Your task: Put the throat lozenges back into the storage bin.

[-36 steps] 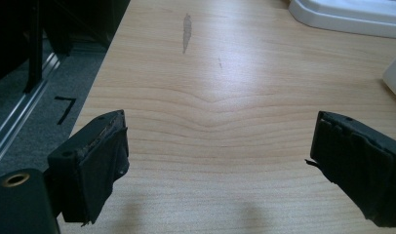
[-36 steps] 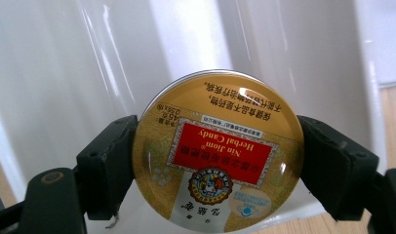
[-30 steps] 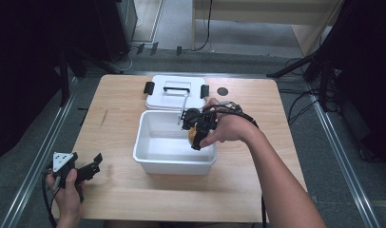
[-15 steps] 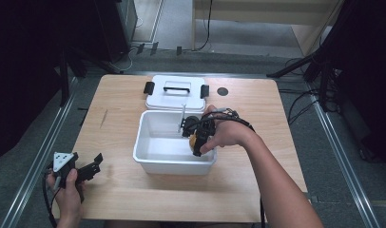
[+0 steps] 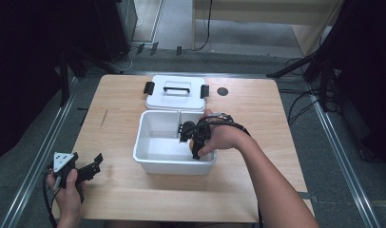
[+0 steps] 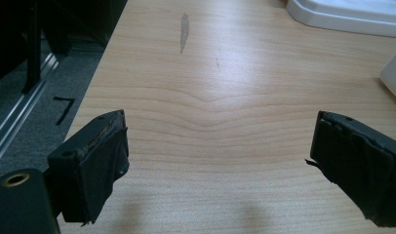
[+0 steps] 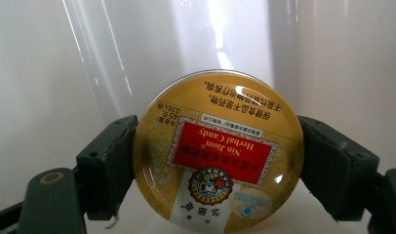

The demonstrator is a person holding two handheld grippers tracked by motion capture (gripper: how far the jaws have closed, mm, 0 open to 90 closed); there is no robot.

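Observation:
A round gold candy tin (image 7: 218, 153) with a red label sits between the two black jaws of my right gripper (image 7: 218, 165), which is shut on its sides. In the high view that right gripper (image 5: 193, 140) reaches down inside the white plastic bin (image 5: 153, 159) at its right end, the tin (image 5: 193, 142) just showing as an orange spot. My left gripper (image 5: 89, 168) rests low over the table's front left corner. Its jaws stand wide apart in the left gripper view, where the left gripper (image 6: 218, 170) has only bare wood between them.
The bin's white lid (image 5: 176, 92) with black latches lies on the table just behind the bin; its corner (image 6: 347, 12) shows in the left gripper view. A small dark disc (image 5: 222, 91) lies to the lid's right. Metal rails run along both table sides.
My right gripper has sunk lower into the bin with the tin in it. The left hand has stayed where it was.

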